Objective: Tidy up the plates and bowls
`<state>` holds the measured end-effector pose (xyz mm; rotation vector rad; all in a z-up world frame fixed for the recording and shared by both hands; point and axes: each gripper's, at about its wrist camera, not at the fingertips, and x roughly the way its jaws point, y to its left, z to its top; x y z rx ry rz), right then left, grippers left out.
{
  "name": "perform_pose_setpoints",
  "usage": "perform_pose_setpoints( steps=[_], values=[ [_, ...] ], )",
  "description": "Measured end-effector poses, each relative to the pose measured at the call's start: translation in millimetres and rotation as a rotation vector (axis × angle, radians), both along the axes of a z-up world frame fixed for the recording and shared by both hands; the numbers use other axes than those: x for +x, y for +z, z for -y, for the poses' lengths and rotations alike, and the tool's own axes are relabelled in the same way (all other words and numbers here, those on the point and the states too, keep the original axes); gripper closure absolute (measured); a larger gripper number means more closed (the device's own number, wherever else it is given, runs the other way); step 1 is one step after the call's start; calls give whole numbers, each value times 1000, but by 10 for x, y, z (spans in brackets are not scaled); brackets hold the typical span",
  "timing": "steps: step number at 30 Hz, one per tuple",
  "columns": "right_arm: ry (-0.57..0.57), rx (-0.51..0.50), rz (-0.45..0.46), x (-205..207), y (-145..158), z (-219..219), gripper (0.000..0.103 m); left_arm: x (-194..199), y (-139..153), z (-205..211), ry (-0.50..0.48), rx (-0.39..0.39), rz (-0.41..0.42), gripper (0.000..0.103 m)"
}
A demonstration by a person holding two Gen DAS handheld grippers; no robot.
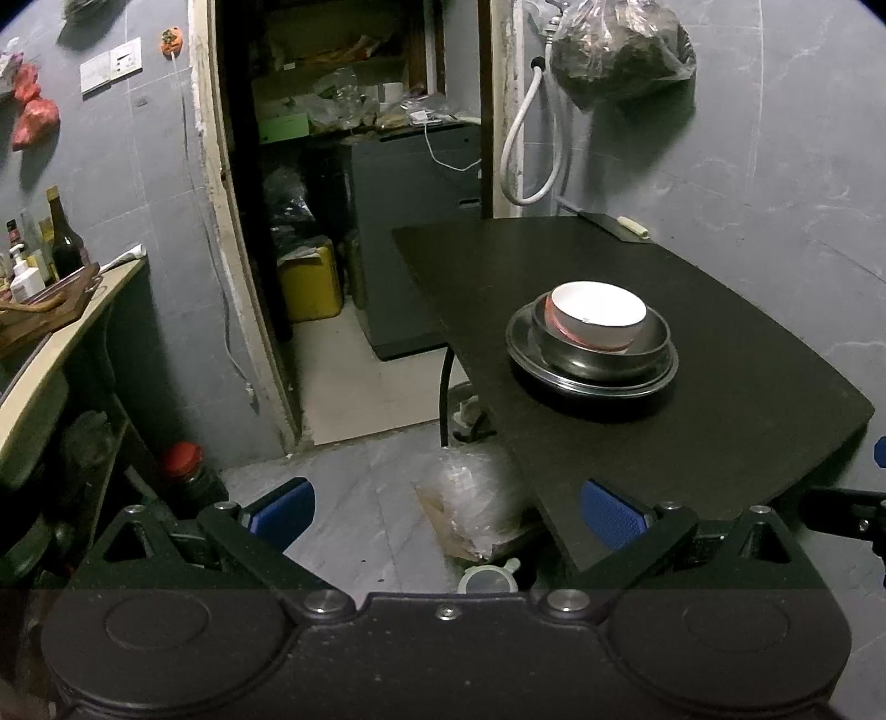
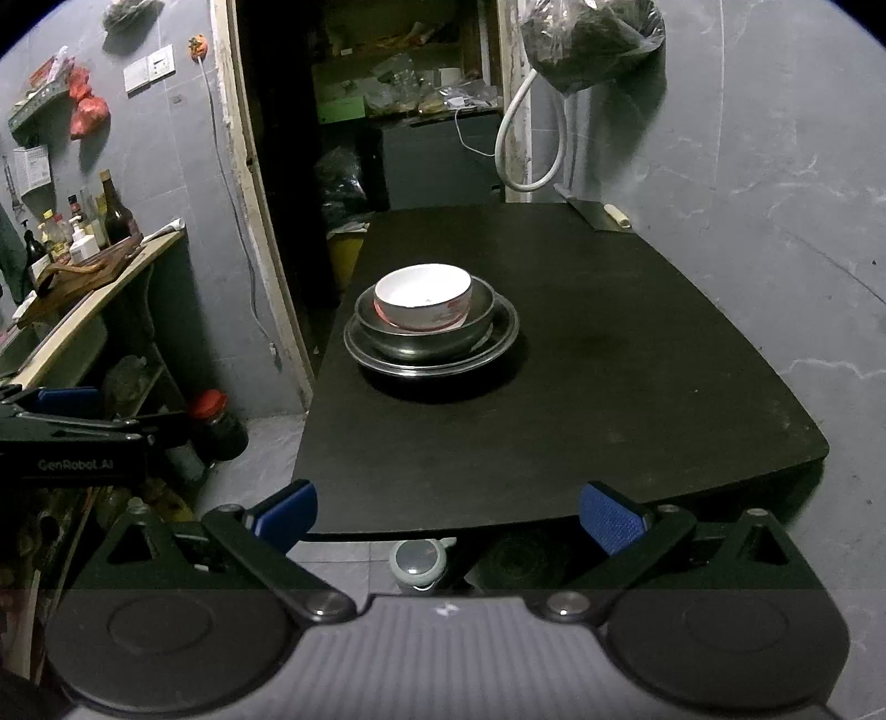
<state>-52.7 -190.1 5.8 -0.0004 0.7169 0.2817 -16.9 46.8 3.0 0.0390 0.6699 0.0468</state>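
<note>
Nearby, both claws, left [image 1: 447,512] and right [image 2: 447,515], gape empty before the black table [image 2: 609,387], grey-tiled walls [image 2: 775,166] around.

Metal, glaze and matt black

The plate [image 2: 431,354] at the bottom of the stack is dull, brushed-looking metal with a faint sheen, and so is the steel bowl [image 2: 426,335] sitting in it. The white bowl [image 2: 423,296] on top looks like glossy glazed ceramic. The table [image 2: 609,387] has a matt black, finely grained top. Both grippers carry blue, ribbed rubbery pads [image 1: 612,512] on black matt plastic arms. A crinkled clear plastic bag [image 1: 620,50] hangs on the smooth grey wall [image 1: 775,166]
</note>
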Motion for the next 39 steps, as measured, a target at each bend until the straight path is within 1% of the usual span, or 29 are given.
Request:
perform_pose_setpoints(
  steps=[39],
  values=[
    [-6,3,13,-16,0,48,0,-23,16,-4,-12,9,14,1]
  ],
)
